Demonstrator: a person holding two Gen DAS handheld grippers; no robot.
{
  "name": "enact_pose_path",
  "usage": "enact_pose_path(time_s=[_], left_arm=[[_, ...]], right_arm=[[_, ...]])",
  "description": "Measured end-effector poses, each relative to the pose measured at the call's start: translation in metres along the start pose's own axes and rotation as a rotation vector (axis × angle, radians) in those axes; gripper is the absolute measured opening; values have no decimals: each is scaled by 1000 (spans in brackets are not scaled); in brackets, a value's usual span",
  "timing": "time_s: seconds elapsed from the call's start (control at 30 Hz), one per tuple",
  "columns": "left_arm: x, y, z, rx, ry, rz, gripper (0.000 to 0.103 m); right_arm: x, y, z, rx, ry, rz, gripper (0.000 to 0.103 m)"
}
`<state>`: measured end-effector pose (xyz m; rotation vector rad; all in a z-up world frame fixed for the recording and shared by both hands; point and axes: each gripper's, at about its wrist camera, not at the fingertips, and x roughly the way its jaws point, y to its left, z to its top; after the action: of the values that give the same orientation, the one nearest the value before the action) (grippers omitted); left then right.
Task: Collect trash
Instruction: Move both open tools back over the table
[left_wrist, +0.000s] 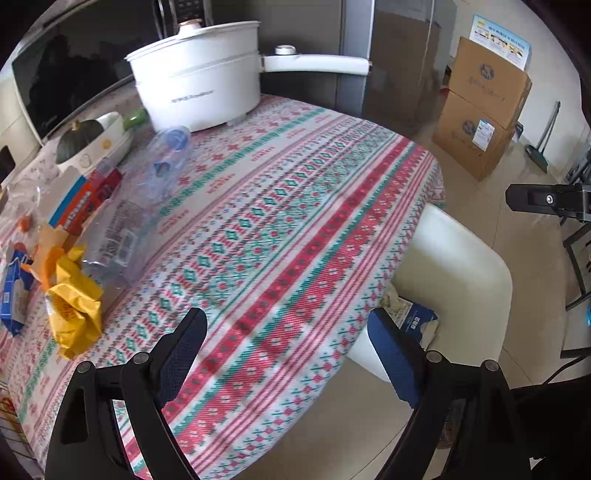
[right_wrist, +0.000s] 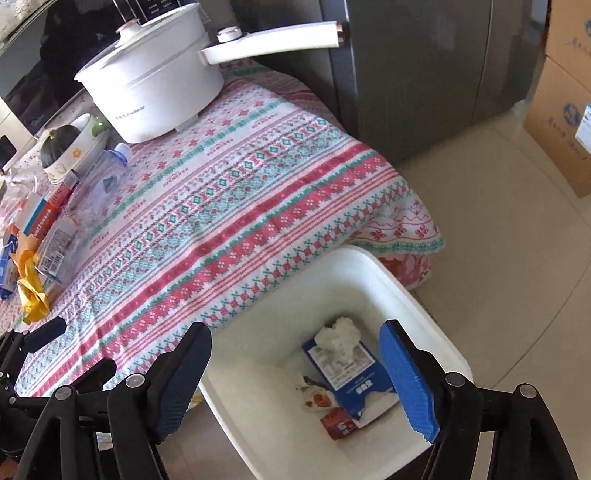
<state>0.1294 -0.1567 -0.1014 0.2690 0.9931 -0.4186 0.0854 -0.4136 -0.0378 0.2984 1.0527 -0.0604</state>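
My right gripper (right_wrist: 295, 376) hangs empty and wide over the white bin (right_wrist: 424, 325), carton and tissue already inside, my left gripper (left_wrist: 288, 354) gapes empty too, and the yellow wrapper (left_wrist: 74, 314) heap waits at nine o'clock.

I see a table (left_wrist: 295, 206) with a bright patterned cloth. My landmark is the big white pot (left_wrist: 199, 77) at the far end. Beside the pot sits a bowl (left_wrist: 107, 136) holding a green squash (left_wrist: 77, 138). Nearer me from the pot lie a clear bottle (left_wrist: 166, 162), small boxes (left_wrist: 88, 195) and a yellow wrapper (left_wrist: 74, 306).
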Motion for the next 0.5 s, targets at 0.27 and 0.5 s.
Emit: enact_pose_path(time_s=[0.27, 0.5], left_arm=[[-30, 83, -18, -132, -14, 76, 90], [-40, 156, -34, -267, -16, 123, 90]], right_arm=[[12, 61, 11, -32, -19, 57, 83], [33, 113, 12, -70, 8, 100, 84]])
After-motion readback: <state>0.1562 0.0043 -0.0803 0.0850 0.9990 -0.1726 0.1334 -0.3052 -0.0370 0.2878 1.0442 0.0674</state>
